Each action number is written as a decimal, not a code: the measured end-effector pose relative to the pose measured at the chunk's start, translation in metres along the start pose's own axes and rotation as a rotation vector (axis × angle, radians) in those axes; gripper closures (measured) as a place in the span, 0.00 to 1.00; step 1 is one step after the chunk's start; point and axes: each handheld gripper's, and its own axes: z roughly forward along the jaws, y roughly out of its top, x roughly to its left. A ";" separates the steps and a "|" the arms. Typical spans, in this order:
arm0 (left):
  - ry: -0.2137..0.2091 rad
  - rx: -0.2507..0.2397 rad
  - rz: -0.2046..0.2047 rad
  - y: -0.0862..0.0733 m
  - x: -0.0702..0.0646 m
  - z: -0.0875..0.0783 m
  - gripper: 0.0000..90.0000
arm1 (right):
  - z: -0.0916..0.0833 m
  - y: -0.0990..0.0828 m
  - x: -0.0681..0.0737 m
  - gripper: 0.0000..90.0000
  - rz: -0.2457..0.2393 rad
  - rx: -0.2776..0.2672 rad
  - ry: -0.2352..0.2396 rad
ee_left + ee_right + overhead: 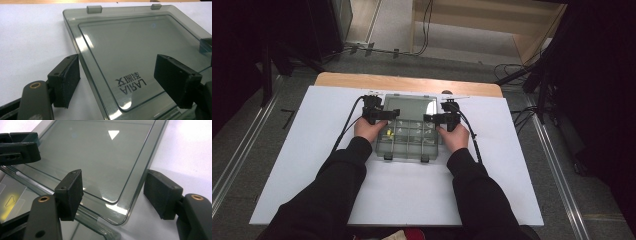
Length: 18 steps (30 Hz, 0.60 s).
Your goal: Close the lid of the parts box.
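High view: a smoke-grey transparent plastic compartment box sits mid-table on the white table sheet, its flat hinged lid swung open toward 12 o'clock and lying back. A small yellow item sits in a cell at the box's 9 o'clock side. The left gripper sits at the lid's 9 o'clock edge and the right gripper at its 3 o'clock edge, both near the hinge line.

Left gripper view: jaws spread wide and empty, straddling the lid's side rim; one pad over the sheet, one over the panel. Two latch tabs sit at the far edge.

Right gripper view: jaws wide apart, nothing held, bracketing the lid's rounded corner. The other gripper shows at 10 o'clock.

Handling guess: thin rigid plastic, light, glossy so likely slippery; may flex or crack if squeezed hard. Best grip looks like the raised side rim, both sides together, not the flat panel.
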 end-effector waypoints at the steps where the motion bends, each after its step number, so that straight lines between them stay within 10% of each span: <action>1: 0.001 0.005 -0.011 0.001 0.001 -0.001 0.26 | 0.000 0.000 0.001 0.34 -0.011 -0.005 -0.007; 18: -0.034 0.018 -0.050 0.005 0.003 -0.010 0.38 | -0.004 0.004 0.006 0.38 -0.090 -0.037 -0.050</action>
